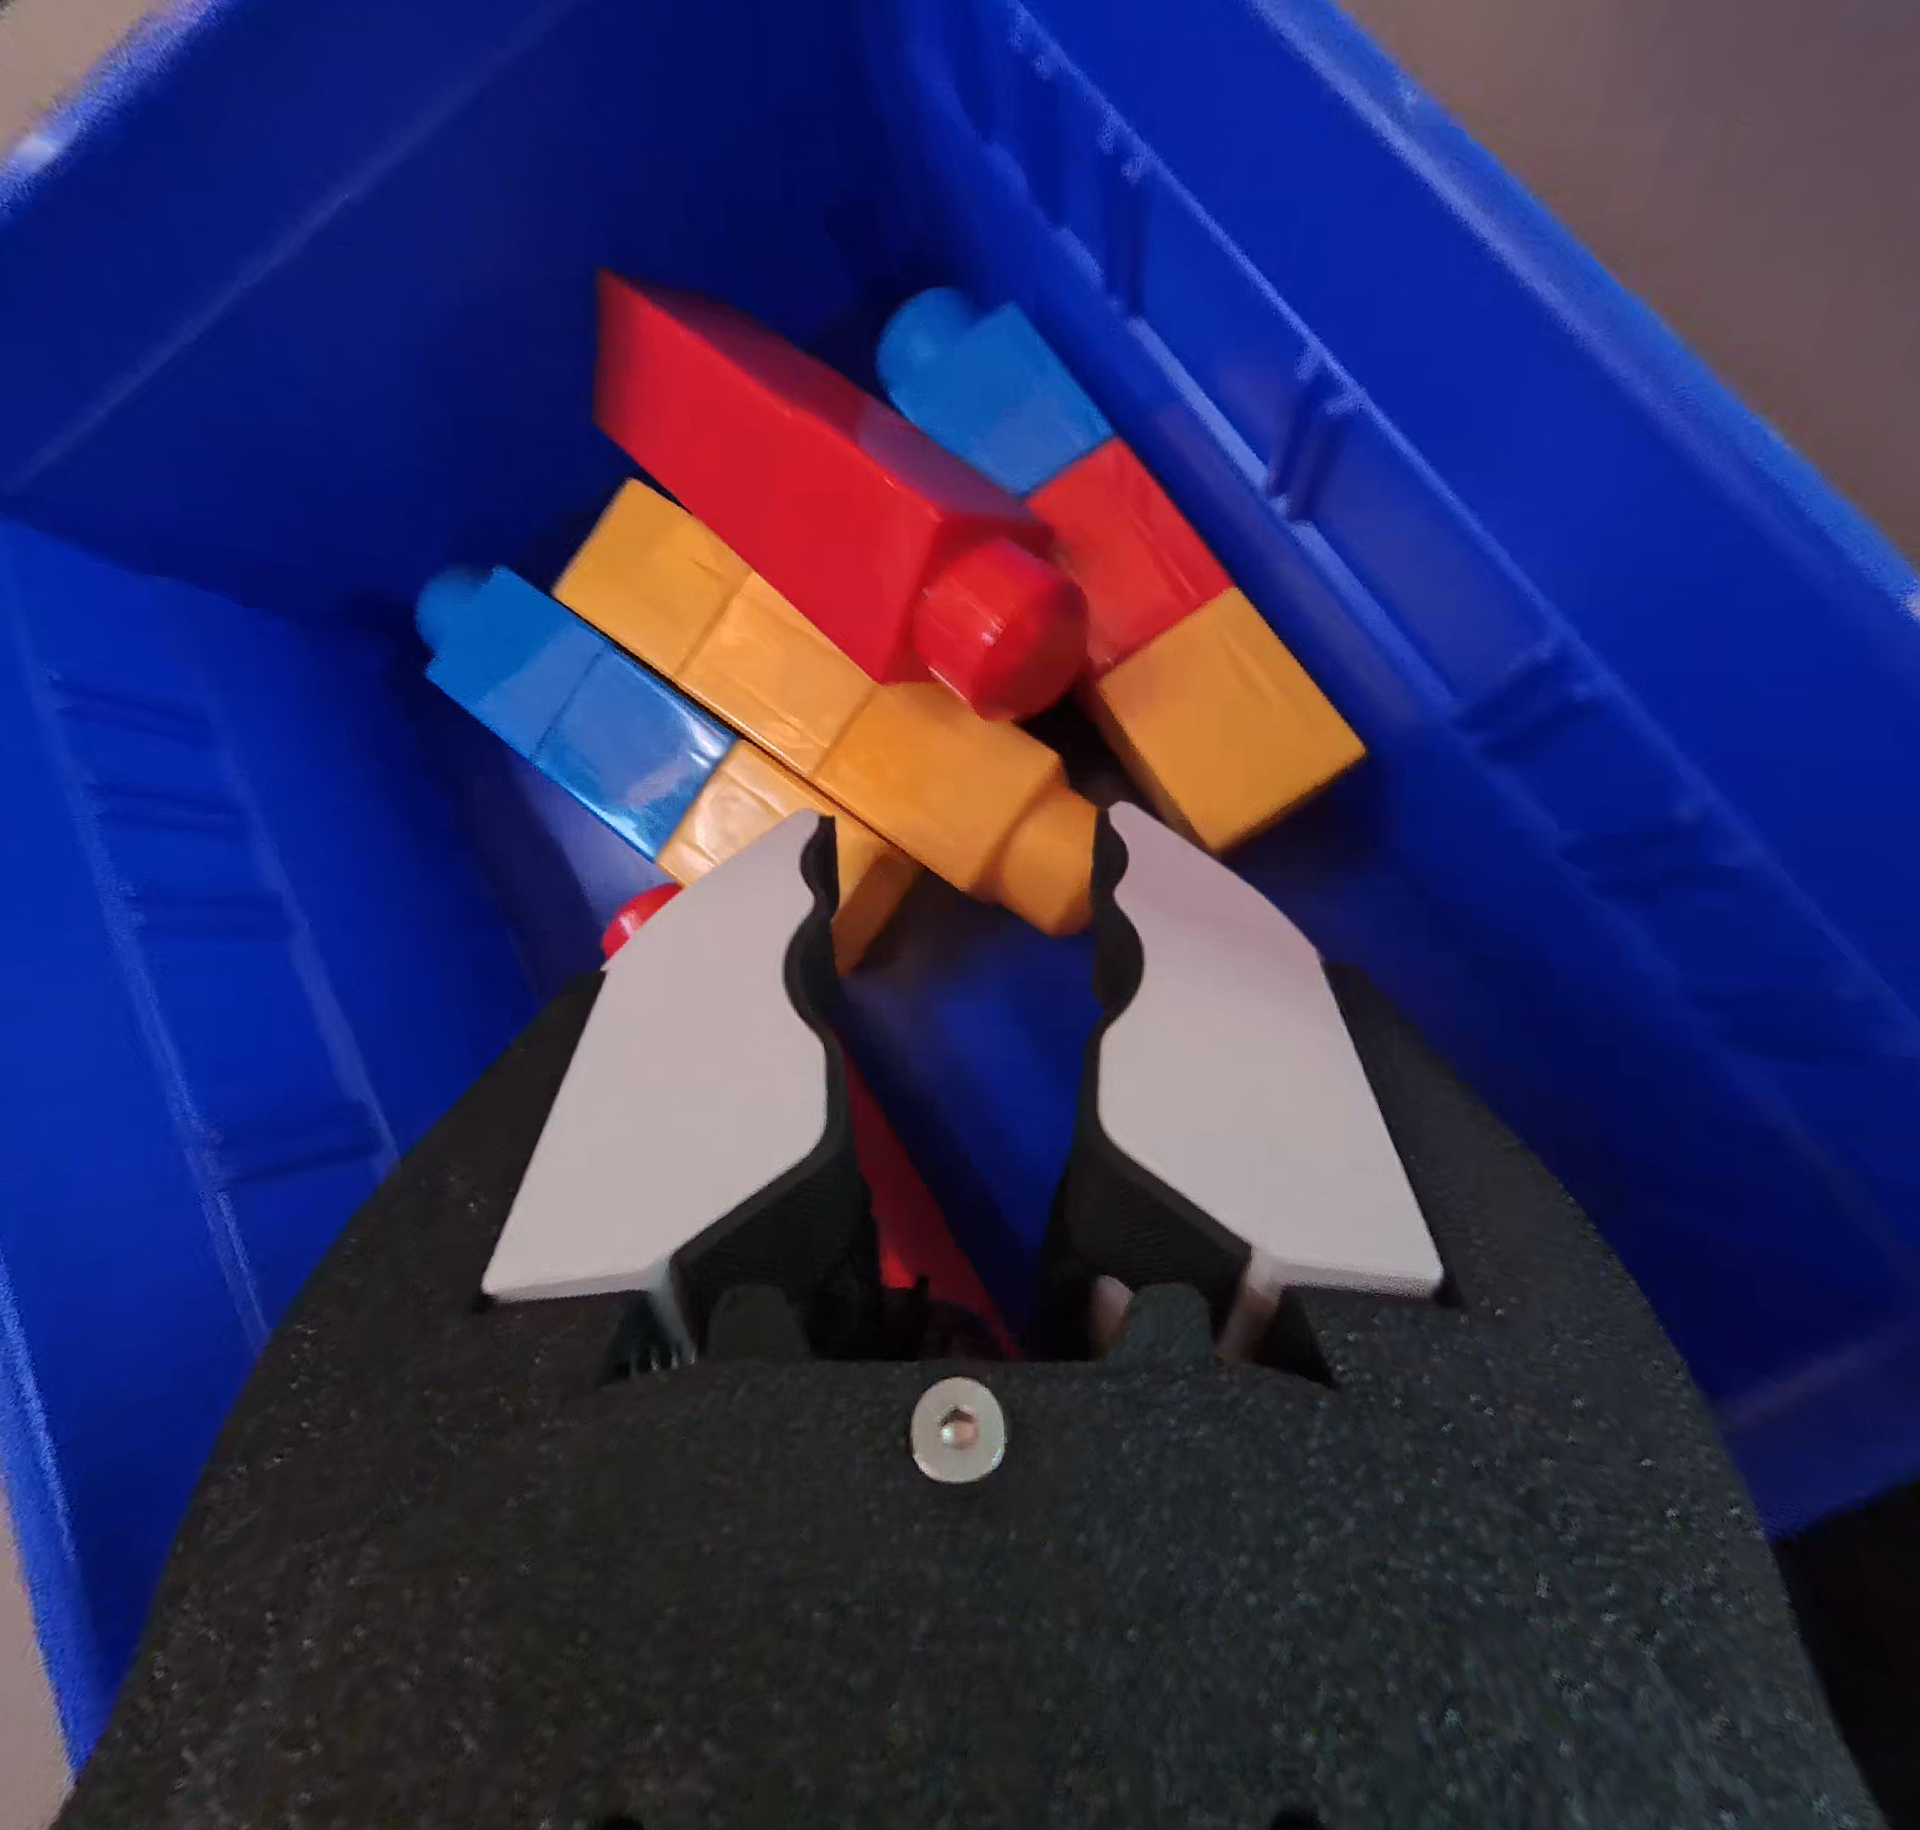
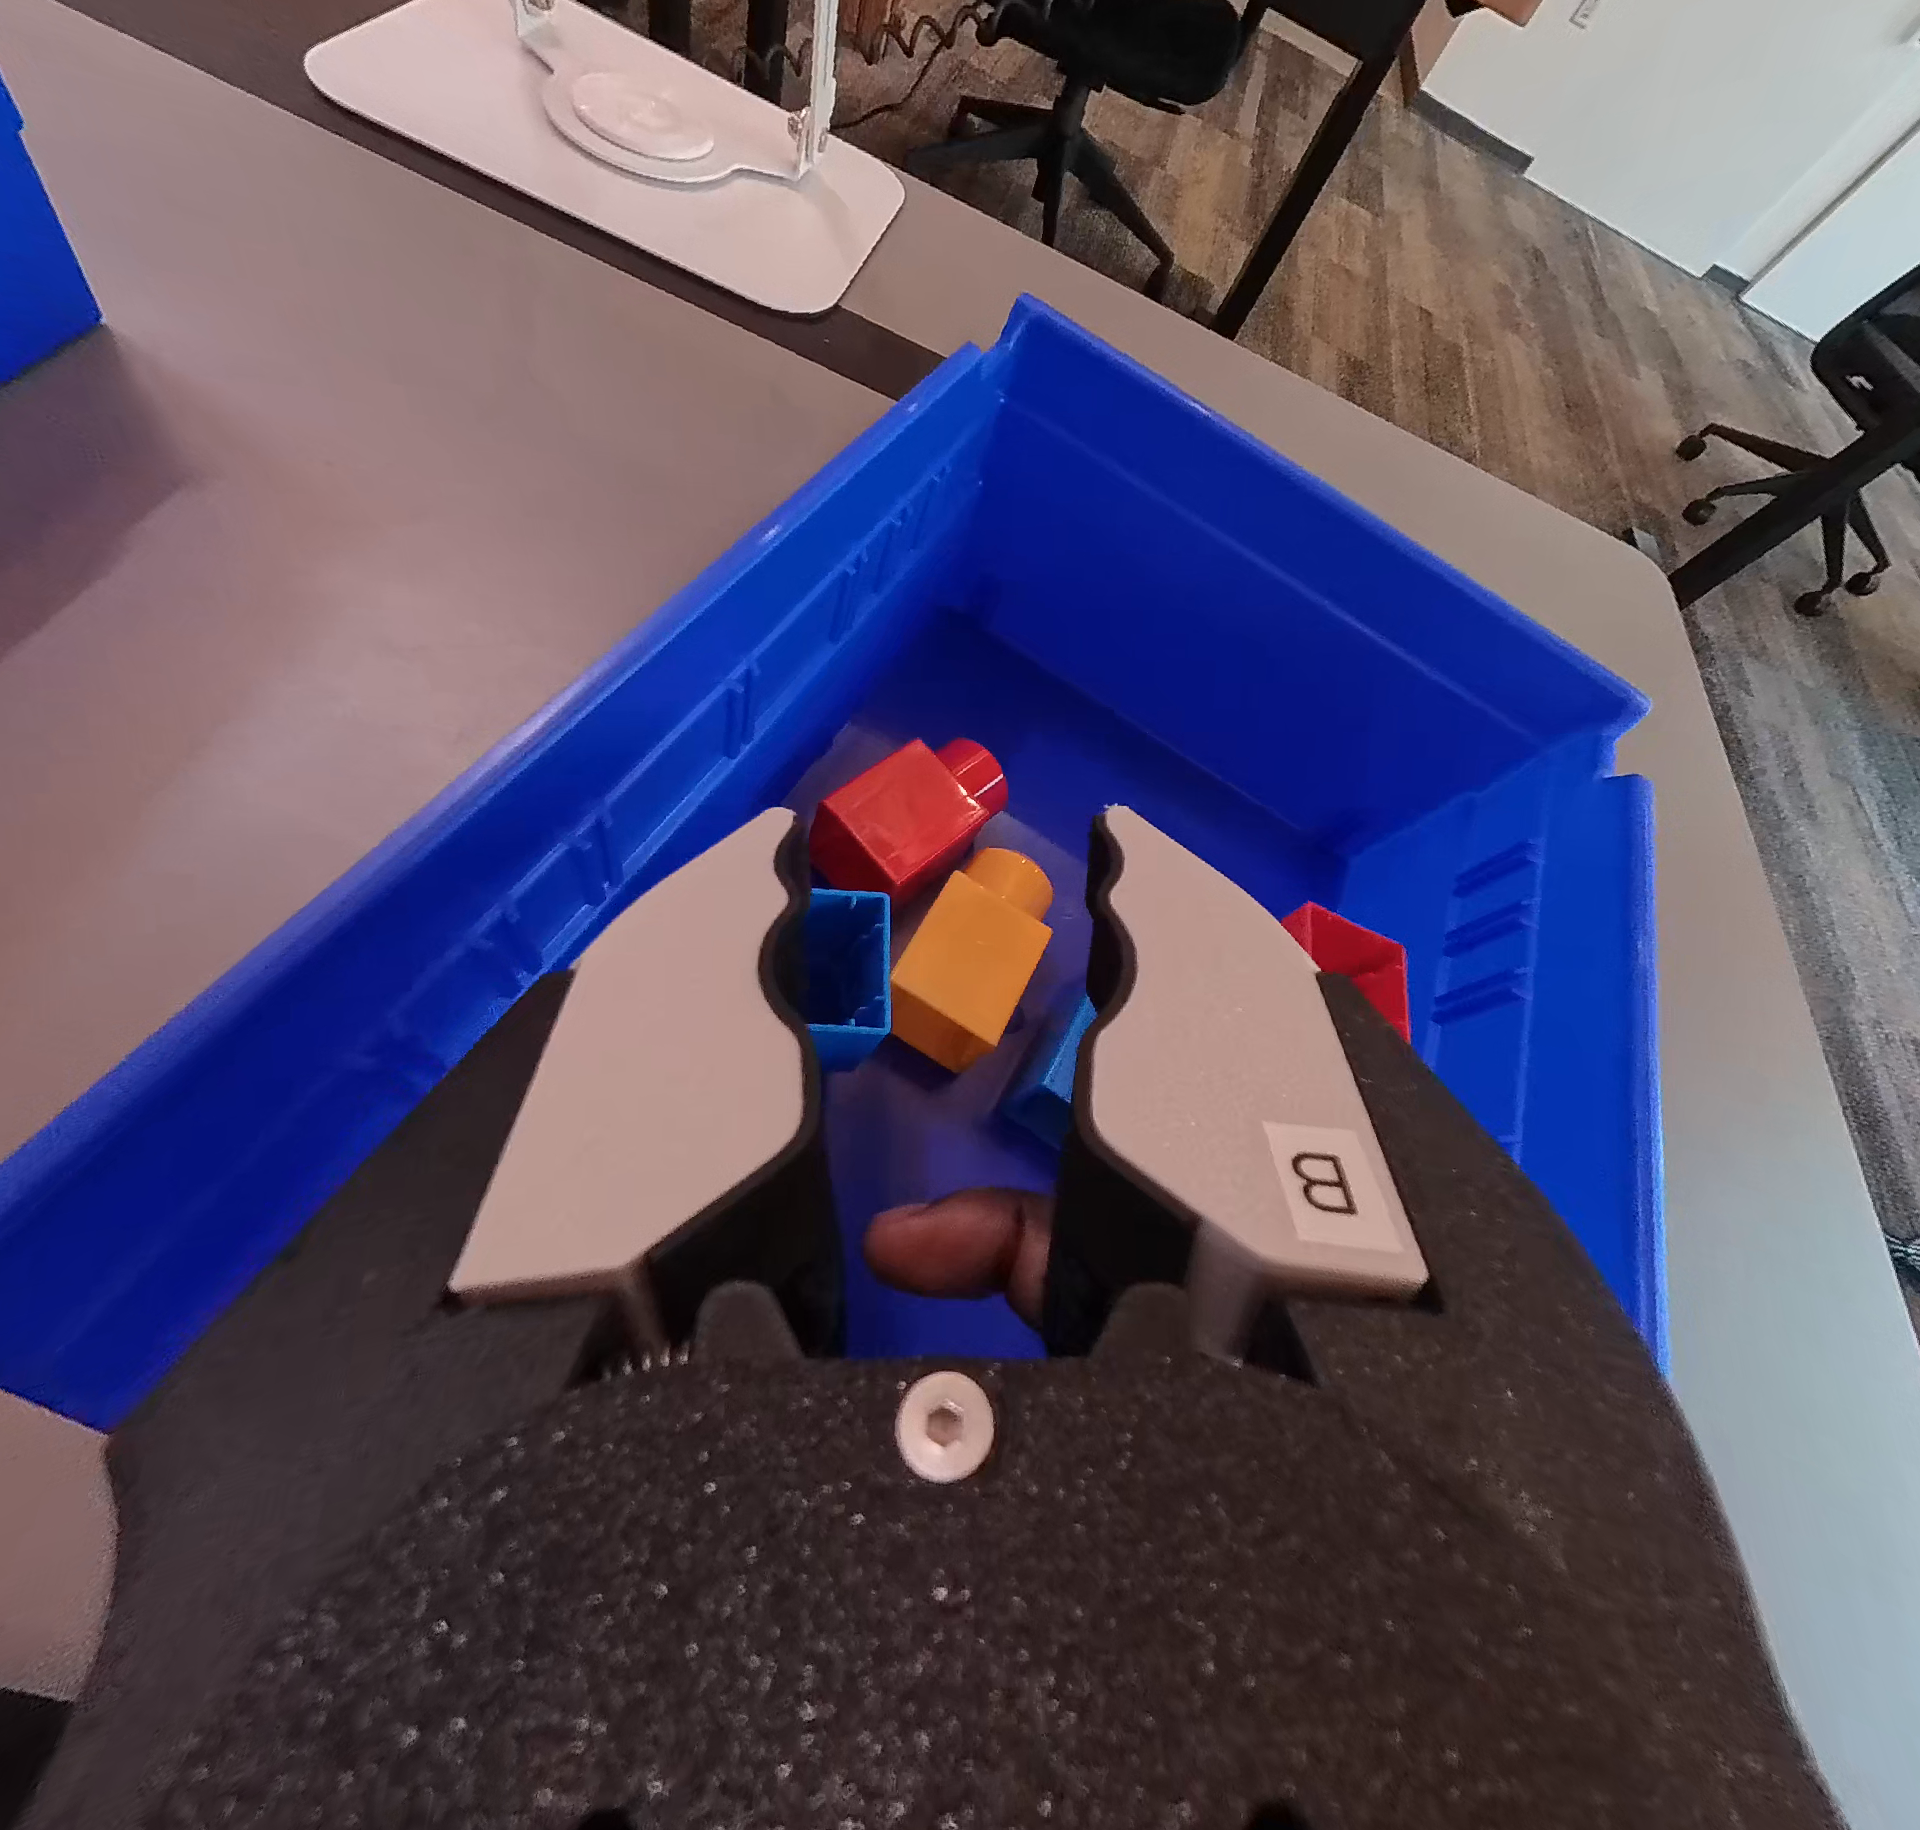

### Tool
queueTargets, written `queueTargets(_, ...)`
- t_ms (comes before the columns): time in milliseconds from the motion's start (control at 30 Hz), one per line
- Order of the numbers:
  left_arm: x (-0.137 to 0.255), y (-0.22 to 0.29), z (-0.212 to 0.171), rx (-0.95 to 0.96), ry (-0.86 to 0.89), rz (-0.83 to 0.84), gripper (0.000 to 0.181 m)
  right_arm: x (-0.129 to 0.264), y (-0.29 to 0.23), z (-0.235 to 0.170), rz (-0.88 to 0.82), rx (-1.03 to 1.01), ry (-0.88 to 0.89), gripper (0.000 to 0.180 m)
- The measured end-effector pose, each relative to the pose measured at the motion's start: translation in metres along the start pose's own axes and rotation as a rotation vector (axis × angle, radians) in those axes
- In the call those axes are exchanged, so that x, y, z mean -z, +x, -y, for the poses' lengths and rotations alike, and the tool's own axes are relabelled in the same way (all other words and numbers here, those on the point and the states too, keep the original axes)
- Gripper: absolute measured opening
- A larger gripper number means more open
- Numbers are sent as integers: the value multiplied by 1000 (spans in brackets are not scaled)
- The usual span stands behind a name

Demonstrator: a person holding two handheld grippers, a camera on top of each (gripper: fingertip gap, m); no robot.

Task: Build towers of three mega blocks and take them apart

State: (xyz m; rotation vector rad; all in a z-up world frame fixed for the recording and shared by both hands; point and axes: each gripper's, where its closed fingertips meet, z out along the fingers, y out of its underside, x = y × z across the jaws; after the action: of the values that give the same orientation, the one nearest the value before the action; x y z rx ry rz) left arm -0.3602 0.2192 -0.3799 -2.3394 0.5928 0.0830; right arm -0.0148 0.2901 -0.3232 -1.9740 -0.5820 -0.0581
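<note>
The left tongs (image 1: 961, 824) are seen spread apart inside a blue bin (image 1: 312, 326), with nothing gripped between them. Just ahead of their tips a heap of stacked blocks is piled against the bin's far corner: a yellow tower (image 1: 831, 700) lies slantwise with its stud pointing between the tips, a red tower (image 1: 790, 471) rests across it, a blue-and-yellow tower (image 1: 582, 710) is set to the left, and a blue, red and yellow tower (image 1: 1132, 544) is leaned to the right against the bin wall. Whether the tips touch the yellow stud cannot be told. The right tongs (image 2: 940, 824) are likewise held wide and empty over a second blue bin (image 2: 1299, 575), which stands on a grey desk (image 2: 312, 492). Loose single blocks are scattered on its floor: a red block (image 2: 904, 824) and a yellow block (image 2: 971, 959) lie between the tips, a blue block (image 2: 847, 970) is found beside the left finger, another blue block (image 2: 1049, 1084) is partly hidden behind the right finger, and a second red block (image 2: 1351, 959) sits further right. A white stand (image 2: 623, 139) is placed on the desk far ahead to the left.
</note>
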Motion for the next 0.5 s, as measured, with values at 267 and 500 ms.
queueTargets(267, -14, -5, -4, -134, -49, 116, 41, 1, 3, 0, -35, 29, -5, 51)
queueTargets(500, 16, 6, -27, -87, -187, -33, 35, 4, 5, 3, -34, 4, 17, 48)
